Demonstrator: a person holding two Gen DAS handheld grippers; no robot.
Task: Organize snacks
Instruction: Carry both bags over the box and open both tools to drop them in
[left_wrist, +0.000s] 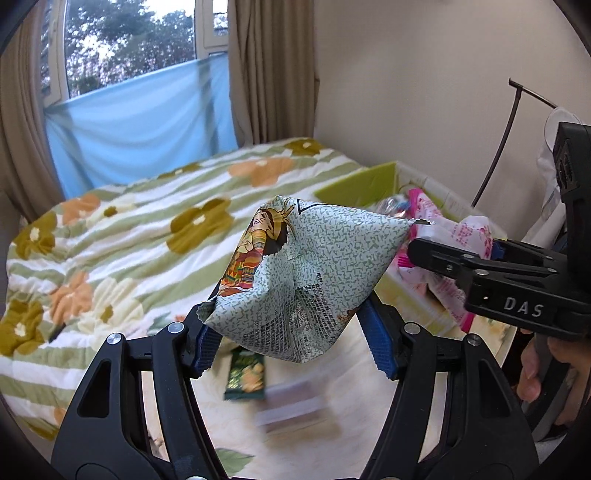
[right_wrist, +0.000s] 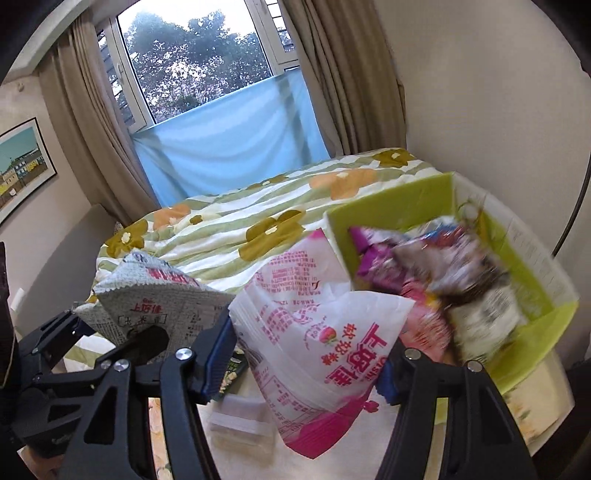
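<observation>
Now, step in hand: two snack bags lifted clear of the bed, judged to be heading for the box.
Left hand-held gripper (left_wrist: 291, 328): clamped on the grey-green bag (left_wrist: 306, 280), blue pads pressing both lower sides.
Right hand-held gripper (right_wrist: 306, 365): clamped on the pink and white bag (right_wrist: 317, 325), pads on its two edges.
Key relation: green box (right_wrist: 388, 199) lying to the far right of both bags; right hand-held gripper nearer to it, pink and white bag already close beside its near-left corner, so probably first to go in.
Long axis: grey-green bag stretched sideways, one top corner pointing right toward the box; pink and white bag tilted, print upside down.
Grey-green bag: crinkled foil, puffy, speckled pattern, cartoon figure on one face, saw-tooth seal edge.
Pink and white bag: thin glossy film, partly translucent, wrinkled, red characters and a strawberry.
Green box: stiff cardboard, lime flaps standing open, already holding several packets, blurred.
Left on the bed: small dark green packet (left_wrist: 245, 376) lying flat below the lifted bags; beside it a pale flat thing, too blurred to name.
Bed cover (left_wrist: 122, 236): soft quilt, green and white stripes, large flowers.
Risk: slippery film, light bags, possible slide out of the pads on a fast swing.
</observation>
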